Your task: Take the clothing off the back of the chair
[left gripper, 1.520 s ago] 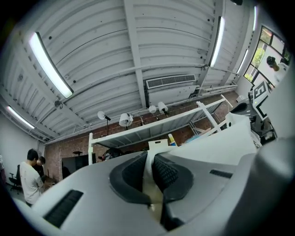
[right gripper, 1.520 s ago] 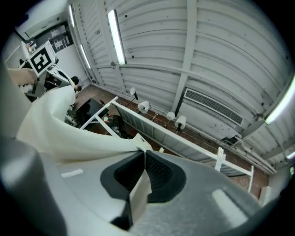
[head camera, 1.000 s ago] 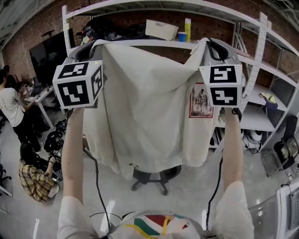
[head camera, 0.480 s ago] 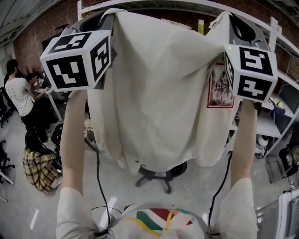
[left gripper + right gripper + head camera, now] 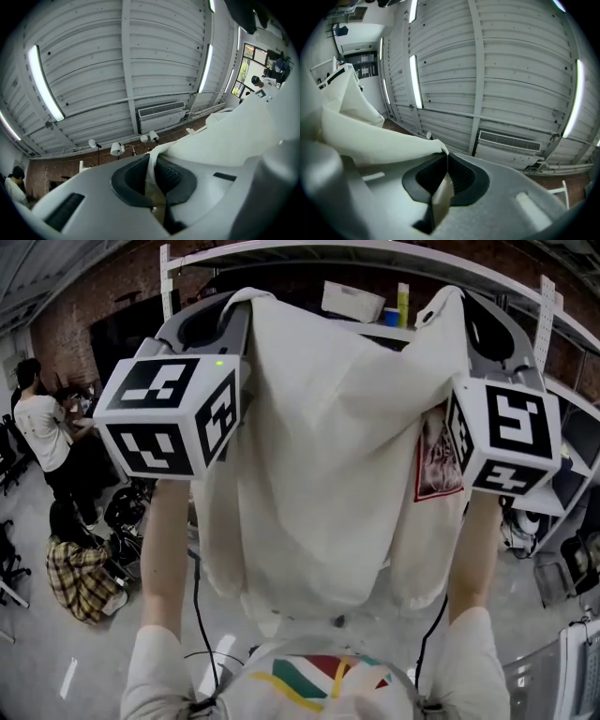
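Far left: one person stands (image 5: 36, 423) by a desk, and another in a plaid shirt (image 5: 80, 582) sits low on the grey floor (image 5: 56, 662). A brick wall (image 5: 80, 329) runs behind them.

Your left gripper (image 5: 236, 307) points upward with its marker cube (image 5: 173, 413) facing you. Its jaws are closed on the top left corner of the cream clothing (image 5: 319, 456). In the left gripper view (image 5: 152, 173) a fold of cloth sits squeezed between the black pads (image 5: 171, 176). Above it are a ribbed metal ceiling (image 5: 117, 56), strip lights (image 5: 44, 82) and an air-conditioning unit (image 5: 161, 110).

Centre: the clothing hangs spread between both grippers, in front of you and off the floor. A red-framed print (image 5: 439, 460) shows near its right edge.

Behind: a white shelving rack (image 5: 375, 251) carries a white box (image 5: 352, 301), a blue cup (image 5: 390, 315) and a yellow bottle (image 5: 402, 304).

Right: your right gripper (image 5: 459, 306) is also angled upward. Its jaws are clamped on the clothing's other top corner, and the cloth trails off to the left in the right gripper view (image 5: 445, 173).
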`<state>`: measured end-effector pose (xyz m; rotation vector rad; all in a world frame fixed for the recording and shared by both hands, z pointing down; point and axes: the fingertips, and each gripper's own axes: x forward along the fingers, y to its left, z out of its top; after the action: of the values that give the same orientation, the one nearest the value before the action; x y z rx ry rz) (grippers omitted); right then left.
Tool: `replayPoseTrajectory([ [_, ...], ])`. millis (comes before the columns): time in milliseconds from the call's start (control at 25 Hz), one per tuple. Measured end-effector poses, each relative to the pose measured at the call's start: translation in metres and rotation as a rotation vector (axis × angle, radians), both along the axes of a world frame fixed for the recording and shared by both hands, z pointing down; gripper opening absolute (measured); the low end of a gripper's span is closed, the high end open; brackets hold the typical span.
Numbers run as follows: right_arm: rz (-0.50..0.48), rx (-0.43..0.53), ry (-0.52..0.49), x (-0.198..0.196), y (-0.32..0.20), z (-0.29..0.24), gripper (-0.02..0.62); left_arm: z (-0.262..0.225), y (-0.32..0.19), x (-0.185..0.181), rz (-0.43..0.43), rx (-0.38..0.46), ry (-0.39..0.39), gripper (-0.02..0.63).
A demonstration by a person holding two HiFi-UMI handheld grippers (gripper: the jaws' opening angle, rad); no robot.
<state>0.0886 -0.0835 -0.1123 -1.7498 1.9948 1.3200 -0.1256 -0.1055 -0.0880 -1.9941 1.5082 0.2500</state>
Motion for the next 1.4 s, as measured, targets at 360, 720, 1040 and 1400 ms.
replayPoseTrajectory([
  [360,-0.033,-0.261,-0.003,-0.002,-0.035,0.143,0.014,0.151,-0.04,-0.005,-0.037,-0.218,0.029,0.012],
  [720,0.015,-0.593,-0.031,0.012,-0.094,0.271,0.014,0.264,-0.082,-0.011,-0.041,-0.401,0.046,0.012],
  [1040,0.049,-0.843,-0.071,0.015,-0.124,0.372,0.015,0.359,-0.117,-0.008,-0.029,-0.611,0.053,0.012],
  [1400,0.085,-1.023,-0.137,0.015,-0.12,0.465,0.015,0.424,-0.129,0.015,0.062,-0.677,0.06,0.012],
])
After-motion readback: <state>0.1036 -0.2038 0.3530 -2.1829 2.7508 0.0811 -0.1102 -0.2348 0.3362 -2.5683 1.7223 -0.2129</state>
